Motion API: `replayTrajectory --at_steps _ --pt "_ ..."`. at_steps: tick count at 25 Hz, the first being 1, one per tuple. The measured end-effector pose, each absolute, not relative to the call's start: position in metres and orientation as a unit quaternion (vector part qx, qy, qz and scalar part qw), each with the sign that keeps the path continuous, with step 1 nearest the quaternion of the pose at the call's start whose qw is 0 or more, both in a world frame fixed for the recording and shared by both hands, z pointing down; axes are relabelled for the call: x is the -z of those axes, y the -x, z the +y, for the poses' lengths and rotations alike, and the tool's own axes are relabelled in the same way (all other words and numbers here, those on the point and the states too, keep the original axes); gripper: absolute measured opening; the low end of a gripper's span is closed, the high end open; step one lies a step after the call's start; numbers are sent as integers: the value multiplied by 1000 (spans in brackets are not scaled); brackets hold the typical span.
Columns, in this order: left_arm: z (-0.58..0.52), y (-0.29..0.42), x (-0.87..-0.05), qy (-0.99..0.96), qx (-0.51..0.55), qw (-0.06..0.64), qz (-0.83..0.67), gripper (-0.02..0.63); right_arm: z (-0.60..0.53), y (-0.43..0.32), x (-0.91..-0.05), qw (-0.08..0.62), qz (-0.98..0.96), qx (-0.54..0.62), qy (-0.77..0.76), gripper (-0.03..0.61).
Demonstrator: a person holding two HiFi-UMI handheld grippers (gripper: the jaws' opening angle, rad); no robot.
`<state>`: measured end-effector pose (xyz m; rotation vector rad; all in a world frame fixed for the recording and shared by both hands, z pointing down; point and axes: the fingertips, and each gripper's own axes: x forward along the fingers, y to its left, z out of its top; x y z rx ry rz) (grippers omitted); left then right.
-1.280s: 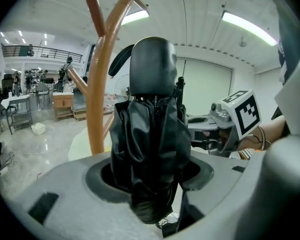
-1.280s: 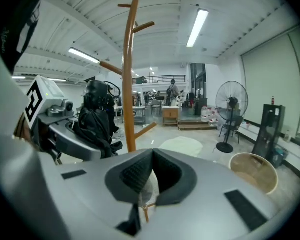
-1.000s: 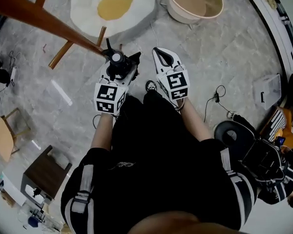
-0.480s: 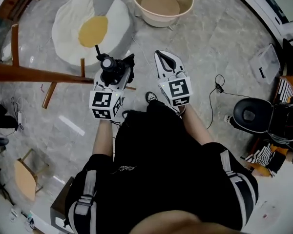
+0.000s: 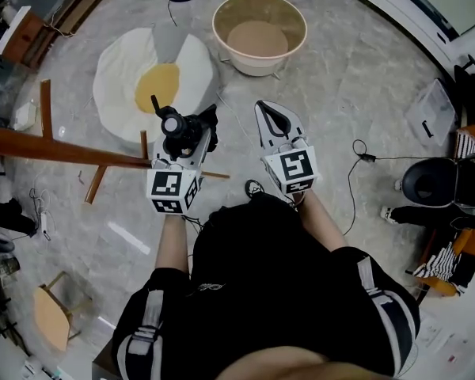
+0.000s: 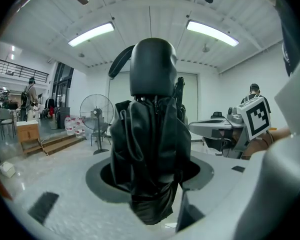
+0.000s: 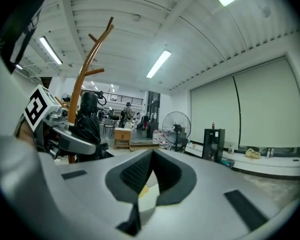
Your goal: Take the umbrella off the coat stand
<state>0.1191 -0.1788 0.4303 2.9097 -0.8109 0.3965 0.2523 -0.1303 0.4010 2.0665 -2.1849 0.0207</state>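
Black fabric, furled: in the head view the umbrella [image 5: 174, 123] stands clamped in my left gripper [image 5: 185, 133], with the wooden coat stand [image 5: 55, 150] running off at nine o'clock. My right gripper [image 5: 271, 115] sits at three o'clock of the umbrella, apart from it.

Left gripper view: both jaws press on the bunched canopy low down. The rounded handle [image 6: 152, 66] rises at twelve o'clock and its wrist strap [image 6: 119, 61] curls at eleven. No peg shows here, so I judge the umbrella free of the stand. It looks light, the cloth soft and likely slippery. The stiff core inside the folds, or the hard handle, would give the surer hold.

Right gripper view: jaws together on nothing. The umbrella hangs at nine o'clock, just beside the stand's trunk.
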Motion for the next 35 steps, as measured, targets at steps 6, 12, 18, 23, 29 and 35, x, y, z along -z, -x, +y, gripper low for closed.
replayTrajectory --at_steps 6,12,18,23,29,35 --pt "-180 -110 -433 -950 -135 50 -276 259 -130 -247 -402 65 -728 -7 -682 5" --pt "-180 -107 -434 -949 -136 51 -281 259 -130 -244 -402 61 -732 -7 -679 5" --pt "-175 -110 -434 -949 -138 51 -279 259 -126 -244 -402 63 -734 -7 -677 5" --pt "-172 -112 -435 -949 -139 54 -277 259 -124 -243 -402 64 -735 -8 -675 5" --pt "-171 -114 -439 -949 -139 58 -278 259 -123 -241 -401 73 -739 2 -670 5" --pt "-170 -115 -440 -947 -139 62 -283 259 -123 -244 -399 75 -741 1 -668 5"
